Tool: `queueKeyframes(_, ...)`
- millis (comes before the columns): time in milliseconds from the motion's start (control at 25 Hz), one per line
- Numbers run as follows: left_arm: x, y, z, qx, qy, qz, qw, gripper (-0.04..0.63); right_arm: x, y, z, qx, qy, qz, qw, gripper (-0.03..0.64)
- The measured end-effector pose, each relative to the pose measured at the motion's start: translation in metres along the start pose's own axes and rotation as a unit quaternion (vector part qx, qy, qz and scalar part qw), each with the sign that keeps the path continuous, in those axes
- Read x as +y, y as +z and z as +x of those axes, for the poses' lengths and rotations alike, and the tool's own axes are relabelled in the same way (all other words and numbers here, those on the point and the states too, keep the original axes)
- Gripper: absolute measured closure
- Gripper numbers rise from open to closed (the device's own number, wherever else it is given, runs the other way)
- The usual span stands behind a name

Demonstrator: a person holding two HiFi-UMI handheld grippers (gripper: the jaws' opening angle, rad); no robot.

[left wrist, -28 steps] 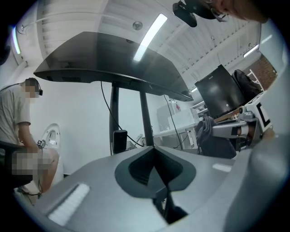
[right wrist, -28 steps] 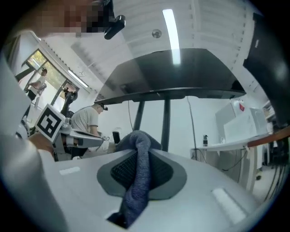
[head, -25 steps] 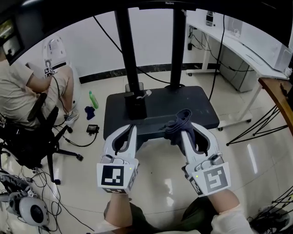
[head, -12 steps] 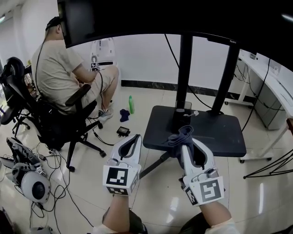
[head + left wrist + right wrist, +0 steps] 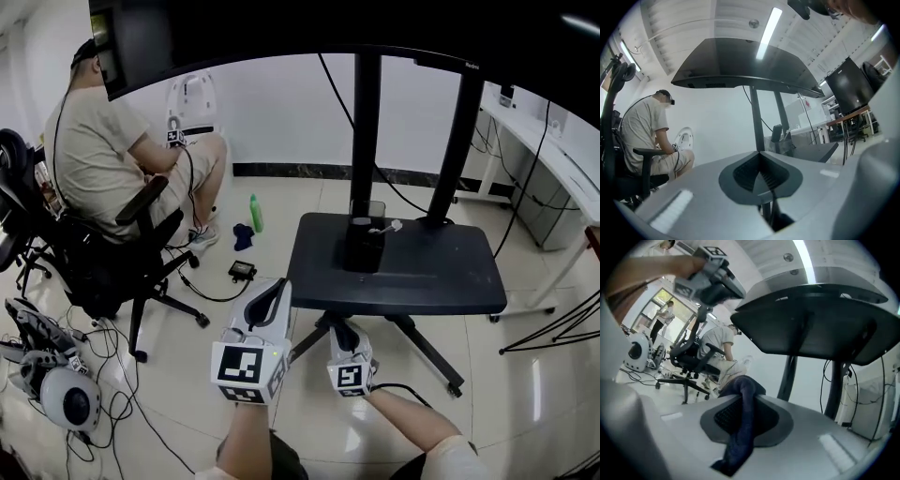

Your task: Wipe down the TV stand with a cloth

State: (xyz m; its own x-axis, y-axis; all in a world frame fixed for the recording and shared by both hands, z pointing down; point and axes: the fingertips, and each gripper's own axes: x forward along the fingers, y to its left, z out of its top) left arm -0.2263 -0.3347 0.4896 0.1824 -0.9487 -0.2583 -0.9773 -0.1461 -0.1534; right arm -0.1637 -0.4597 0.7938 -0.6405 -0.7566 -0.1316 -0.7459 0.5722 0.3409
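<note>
The TV stand's black base (image 5: 422,272) rests on the tiled floor, with two black posts (image 5: 364,131) rising to the screen above. My right gripper (image 5: 343,330) is low, just in front of the base's near edge, pointing up. It is shut on a dark blue cloth (image 5: 740,423) that runs between the jaws and bunches at the tips. My left gripper (image 5: 277,285) hovers left of the base's front corner, apart from it. Its jaws are shut (image 5: 759,154) with nothing between them.
A black box (image 5: 364,246) stands on the base by the left post. A person sits in an office chair (image 5: 112,253) at the left. A green bottle (image 5: 253,212), a blue rag (image 5: 242,234), a small black device (image 5: 242,272) and cables lie on the floor. A white desk (image 5: 553,159) is at the right.
My right gripper, with the cloth, has dropped from over the base's front edge to low in front of it. The view has swung left. The left gripper has kept its pose.
</note>
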Motion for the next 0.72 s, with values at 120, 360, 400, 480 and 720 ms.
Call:
queueKeyframes(120, 0.001, 0.003, 0.001, -0.002, -0.001, -0.003, 1.0, 0.499, -0.04, -0.001, 0.053, -0.009, -0.039, -0.033, 0.999, 0.566)
queueKeyframes(360, 0.02, 0.0, 0.001, -0.003, 0.015, 0.004, 0.9999, 0.499, -0.076, 0.028, 0.13, -0.045, -0.055, -0.073, 0.995, 0.566)
queueKeyframes(400, 0.022, -0.003, 0.001, -0.001, 0.016, 0.005, 0.9999, 0.499, -0.068, 0.025, 0.131, -0.047, -0.049, -0.074, 0.995, 0.566)
queueKeyframes(480, 0.026, -0.01, 0.001, 0.005, 0.018, 0.008, 0.9998, 0.499, -0.045, 0.014, 0.124, -0.042, -0.033, -0.066, 0.996, 0.566)
queueKeyframes(720, 0.033, -0.021, 0.0, 0.014, 0.025, 0.01, 0.9995, 0.499, 0.035, -0.032, 0.09, -0.003, 0.024, -0.015, 1.0, 0.566)
